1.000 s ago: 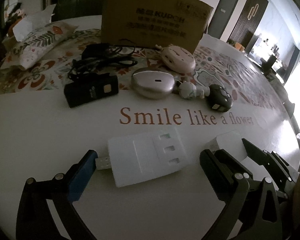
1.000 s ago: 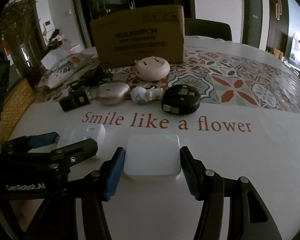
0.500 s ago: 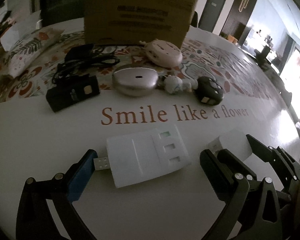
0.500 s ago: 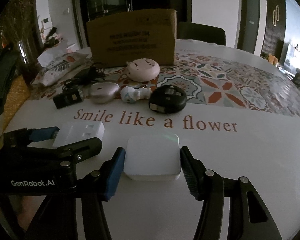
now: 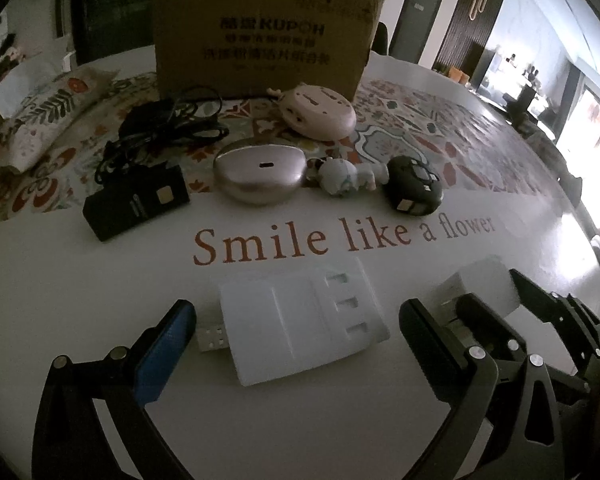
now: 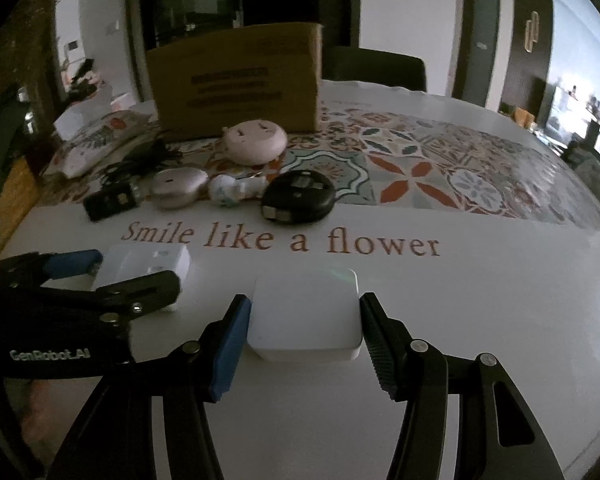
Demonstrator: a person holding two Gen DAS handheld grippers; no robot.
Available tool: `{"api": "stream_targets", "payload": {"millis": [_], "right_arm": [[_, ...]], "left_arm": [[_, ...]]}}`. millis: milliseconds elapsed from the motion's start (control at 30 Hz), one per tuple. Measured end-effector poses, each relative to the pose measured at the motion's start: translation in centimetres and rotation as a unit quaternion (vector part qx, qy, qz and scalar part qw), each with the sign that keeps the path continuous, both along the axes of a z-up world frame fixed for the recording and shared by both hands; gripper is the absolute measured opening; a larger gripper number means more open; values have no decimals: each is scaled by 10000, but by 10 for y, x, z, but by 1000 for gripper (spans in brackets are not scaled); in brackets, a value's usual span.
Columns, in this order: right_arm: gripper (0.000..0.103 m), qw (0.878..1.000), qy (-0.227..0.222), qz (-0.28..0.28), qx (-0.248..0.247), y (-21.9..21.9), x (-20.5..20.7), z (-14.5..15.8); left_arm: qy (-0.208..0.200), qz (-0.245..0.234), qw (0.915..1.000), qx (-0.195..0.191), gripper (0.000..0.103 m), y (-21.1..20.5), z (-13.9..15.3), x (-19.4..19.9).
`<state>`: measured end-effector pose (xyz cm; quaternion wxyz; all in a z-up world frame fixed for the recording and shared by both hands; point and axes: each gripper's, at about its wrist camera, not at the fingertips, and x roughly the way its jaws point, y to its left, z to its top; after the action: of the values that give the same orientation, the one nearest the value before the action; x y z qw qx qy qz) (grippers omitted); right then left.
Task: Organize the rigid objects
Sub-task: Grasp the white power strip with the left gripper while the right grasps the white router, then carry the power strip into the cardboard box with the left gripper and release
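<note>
In the right wrist view, the right gripper (image 6: 304, 330) is sitting low in the frame with a flat white square box (image 6: 305, 314) between its fingers; the blue pad on the left and the ribbed black pad on the right are both pressing against the box's sides, so the gripper is clamped on it. The box is resting on the white part of the tablecloth (image 6: 480, 320), just below the printed words "Smile like a flower" (image 6: 280, 240).

In the left wrist view, the left gripper (image 5: 296, 336) is standing with its fingers wide apart at the bottom of the frame, on either side of a white USB charger (image 5: 300, 324) that is lying flat on the cloth. The charger's metal plug is pointing toward the blue pad at the lower left and is close to it, while a clear gap is showing between the charger and the black finger on the right.

Across the middle of the left wrist frame, a row of items is lying along the edge of the patterned cloth: a black rectangular device (image 5: 136, 202), a silver oval case (image 5: 260, 176), a small white figurine (image 5: 340, 176) and a round black cable reel (image 5: 414, 192). Above them, a pink round device (image 5: 320, 114) is sitting just in front of a cardboard box (image 5: 264, 32) at upper centre, with tangled black cables (image 5: 164, 128) to the left.
</note>
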<state>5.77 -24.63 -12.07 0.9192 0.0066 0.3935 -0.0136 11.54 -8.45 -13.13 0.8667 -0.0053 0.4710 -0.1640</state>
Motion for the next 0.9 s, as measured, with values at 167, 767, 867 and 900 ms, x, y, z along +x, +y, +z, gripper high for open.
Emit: {"api": "stream_targets", "payload": {"millis": [167, 767, 867, 900], "right_arm": [[56, 9992, -39, -341, -181, -8, -1, 1], [56, 9984, -124, -413, 372, -19, 0, 4], [57, 9984, -197, -396, 358, -17, 1, 10], [56, 9985, -221, -382, 338, -16, 2, 12]], "left_arm": [[-43, 79, 9991, 407, 103, -8, -4, 1], [-498, 105, 9973, 537, 95, -6, 8, -8], [-630, 141, 9968, 474, 95, -2, 16, -10], [-680, 151, 9966, 438, 95, 0, 19, -10]]}}
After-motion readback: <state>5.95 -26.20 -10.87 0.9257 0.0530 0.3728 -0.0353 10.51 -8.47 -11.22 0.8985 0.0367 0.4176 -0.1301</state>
